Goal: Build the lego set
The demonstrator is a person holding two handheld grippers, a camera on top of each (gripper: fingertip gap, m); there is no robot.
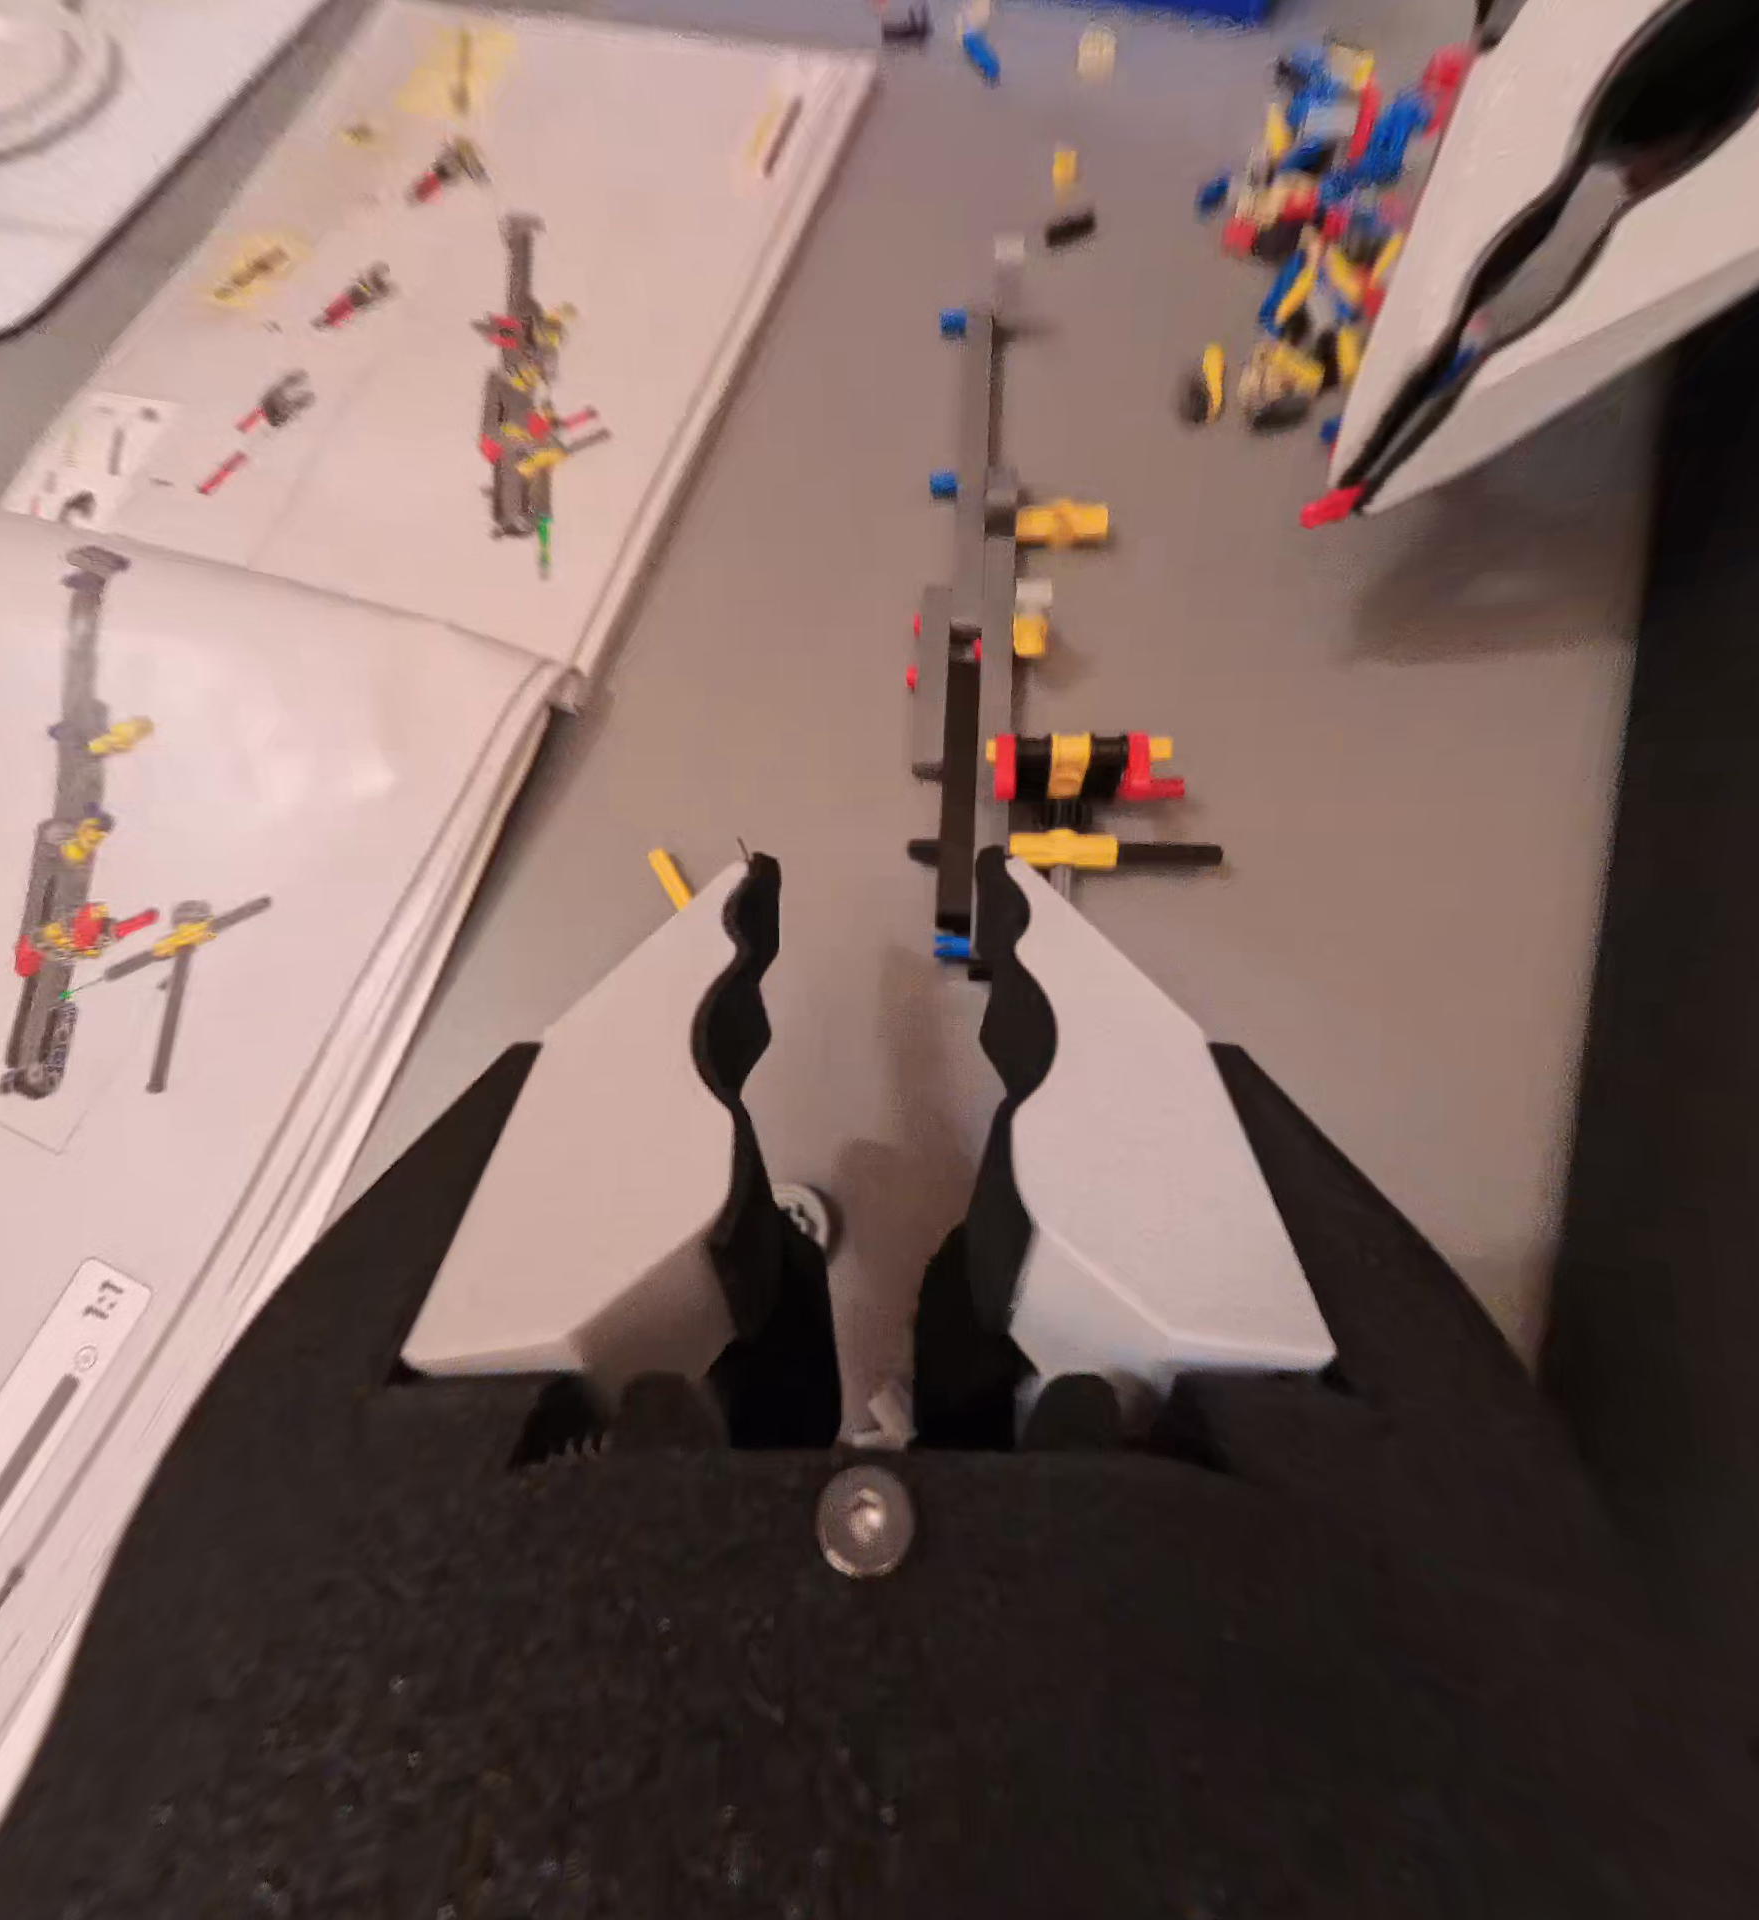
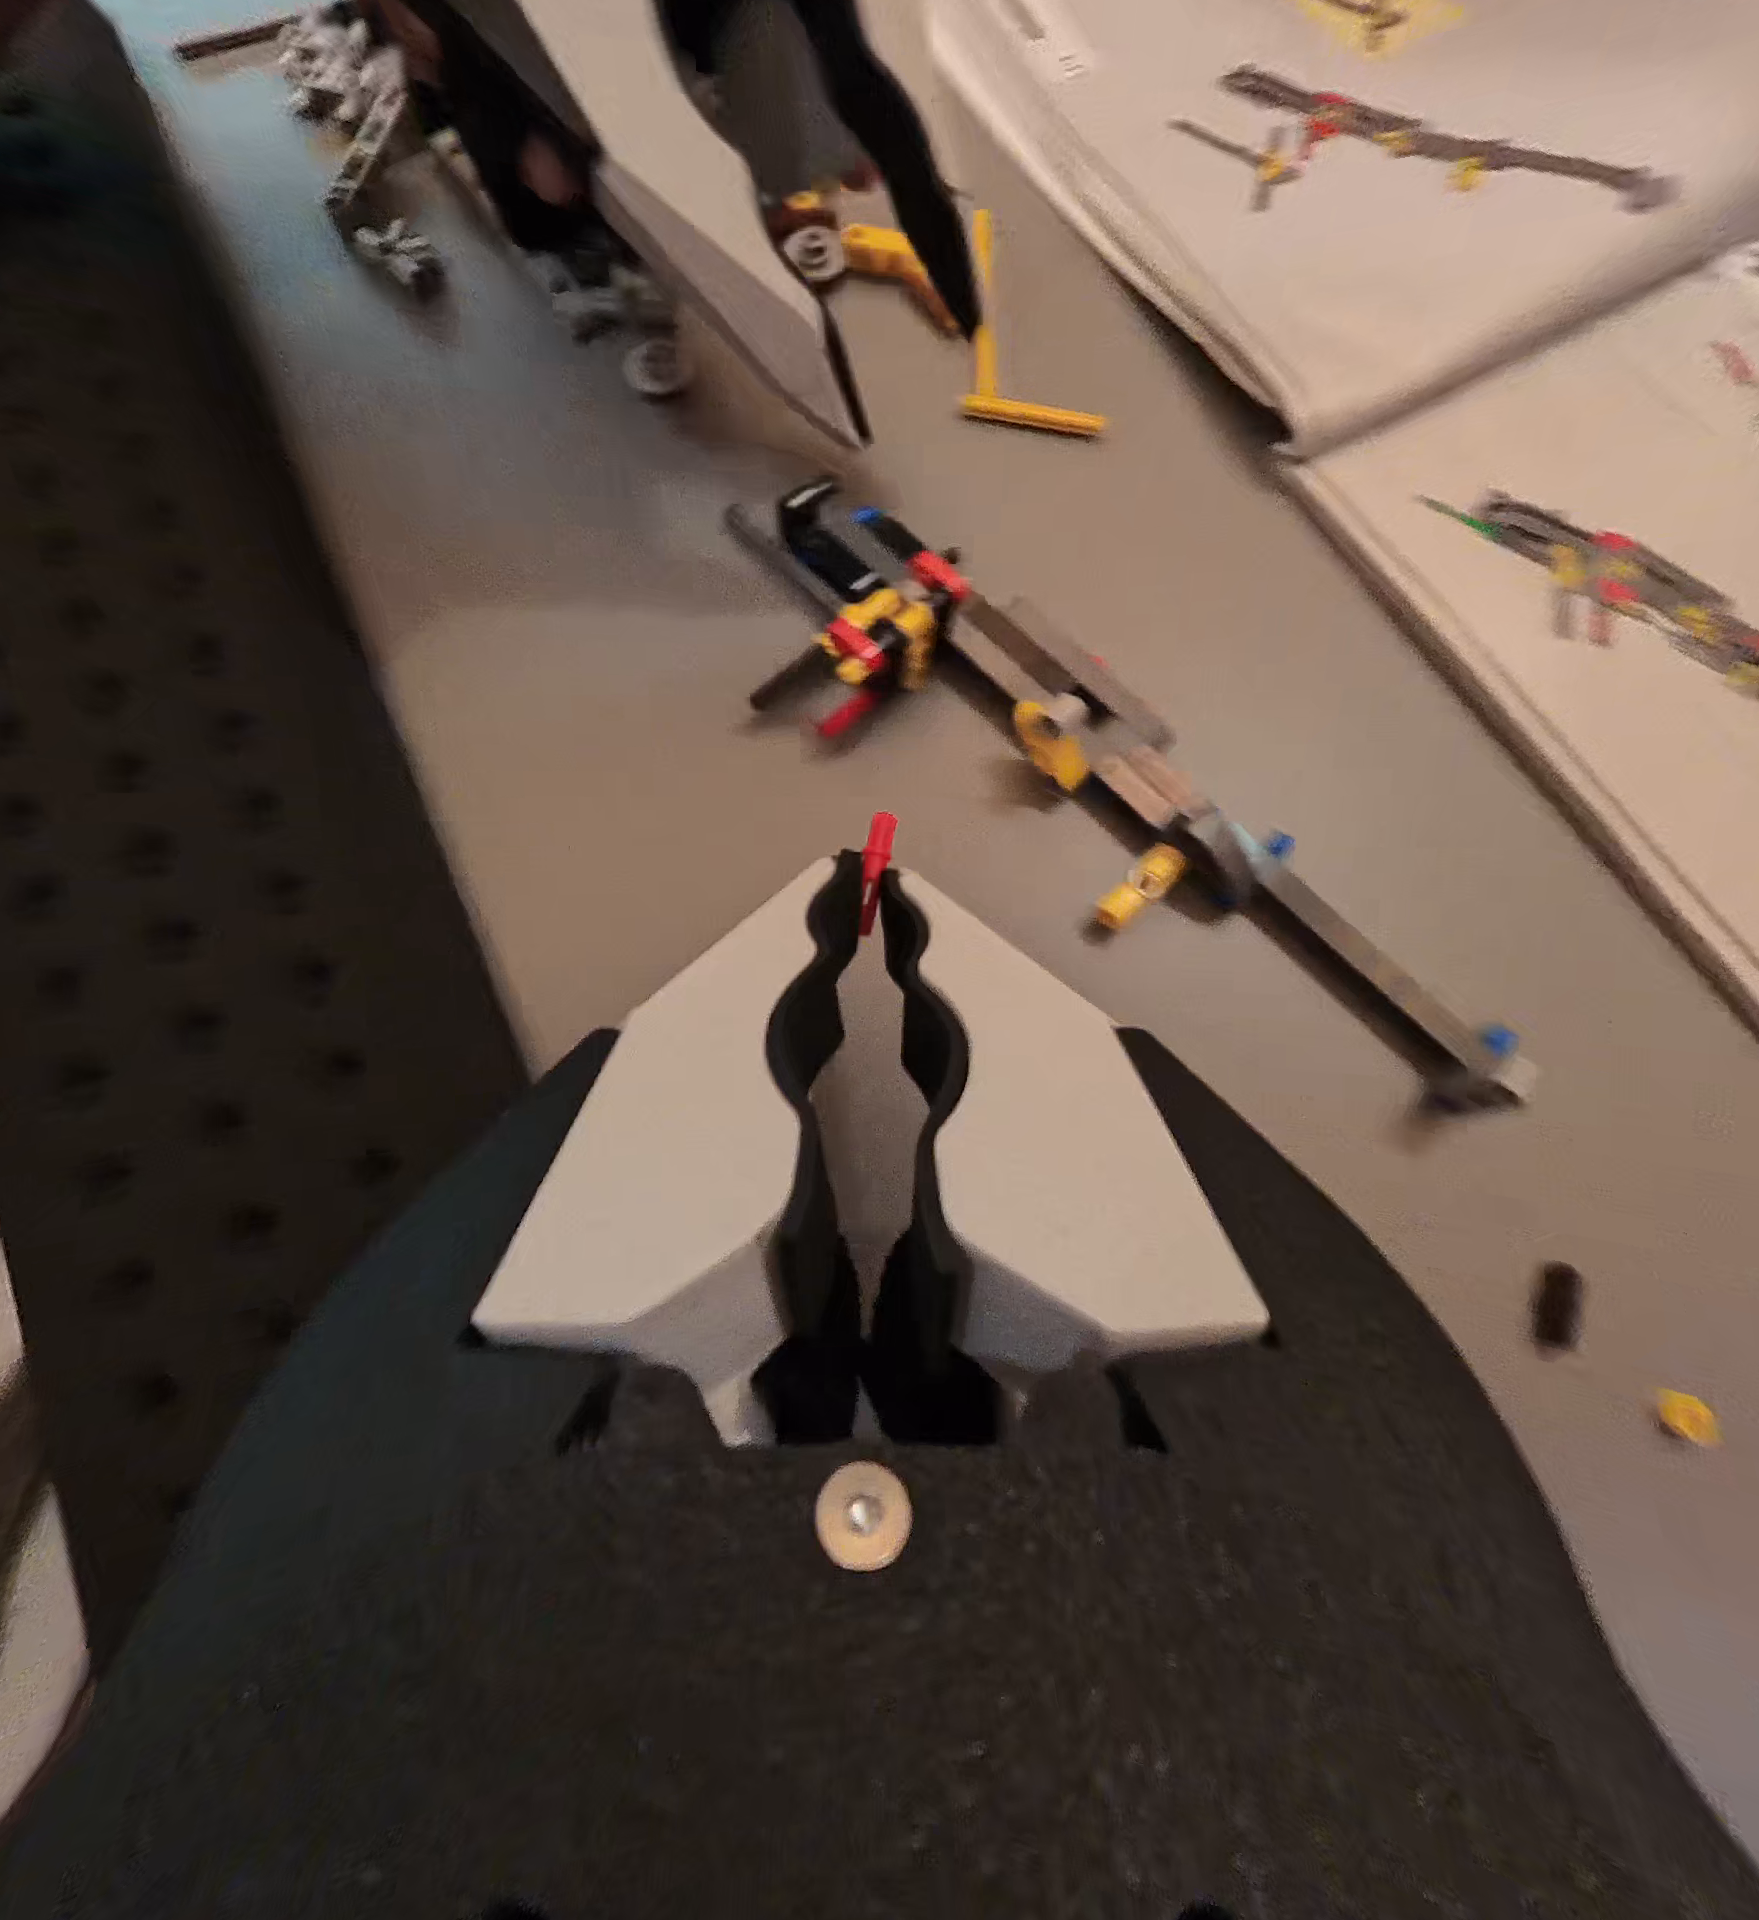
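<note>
Right now the right tool [image 2: 862, 868] pinches a small red pin [image 2: 873, 871] only at its tips, the left tool [image 1: 875, 883] gapes empty beside the long build [image 2: 1083, 717] at mid-frame on the surface [image 2: 563, 769], so the pin could twist loose.

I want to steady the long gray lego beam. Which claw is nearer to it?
Left. The left claw is open right at the long gray lego beam's near end; the right claw, gripping a red pin, sits off beside it.

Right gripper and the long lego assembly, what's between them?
Only bare grey table, in the right wrist view. The right gripper holds a red pin, apart from the assembly.
</note>
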